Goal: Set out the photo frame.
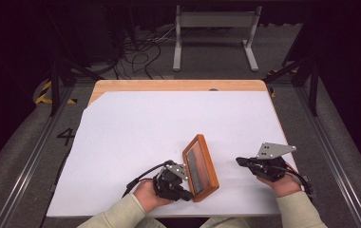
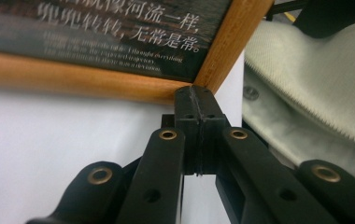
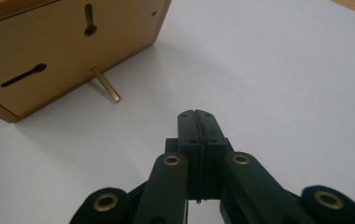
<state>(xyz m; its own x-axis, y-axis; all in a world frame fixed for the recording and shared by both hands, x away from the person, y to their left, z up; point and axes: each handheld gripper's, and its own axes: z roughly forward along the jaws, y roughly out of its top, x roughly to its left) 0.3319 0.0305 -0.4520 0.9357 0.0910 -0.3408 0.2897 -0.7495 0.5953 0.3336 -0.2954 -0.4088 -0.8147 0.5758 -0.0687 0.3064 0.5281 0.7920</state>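
High view: one wooden picture frame (image 1: 200, 167) stands tilted on the white sheet (image 1: 159, 133) covering the table (image 1: 178, 85), near the front edge. Two grippers: left gripper (image 1: 186, 195) at the frame's near left corner, right gripper (image 1: 239, 161) just right of the frame, apart from it. One grey plate on each.

Left gripper view: fingers (image 2: 199, 119) clenched together, nothing between them, tips touching the frame's corner (image 2: 192, 86). White text on a dark print (Chinese plus small English lines). One pale sleeve (image 2: 306, 70) at right.

Right gripper view: fingers (image 3: 198, 123) clenched, empty, over the sheet. Frame's back (image 3: 49, 51) shows two keyhole slots and one brass prop peg (image 3: 105, 84) reaching the sheet.
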